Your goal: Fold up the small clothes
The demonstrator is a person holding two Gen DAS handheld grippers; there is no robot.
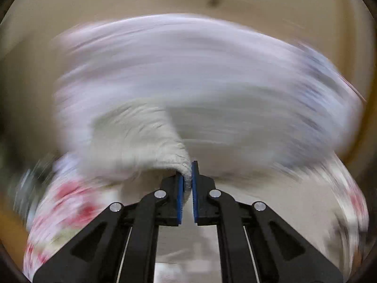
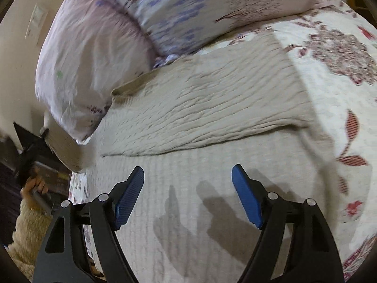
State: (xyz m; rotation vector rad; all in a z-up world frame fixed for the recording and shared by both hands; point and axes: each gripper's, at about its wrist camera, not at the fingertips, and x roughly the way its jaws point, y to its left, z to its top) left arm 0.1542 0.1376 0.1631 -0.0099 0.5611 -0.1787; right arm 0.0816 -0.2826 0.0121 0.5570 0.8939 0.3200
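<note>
A beige ribbed garment (image 2: 212, 108) lies spread on the bed, with one part folded over itself. My left gripper (image 1: 187, 179) is shut on a corner of the beige garment (image 1: 141, 136) and lifts it; that view is heavily motion-blurred. My right gripper (image 2: 187, 176) is open and empty, hovering just above the near part of the garment. The left gripper (image 2: 30, 155) and the hand that holds it show at the left edge of the right wrist view.
A floral quilt (image 2: 341, 54) covers the bed. Two pale lilac pillows (image 2: 89, 54) lie at the head, touching the garment's far edge. A wall with a switch plate (image 2: 35, 21) is at the left. The bed edge drops off at the left.
</note>
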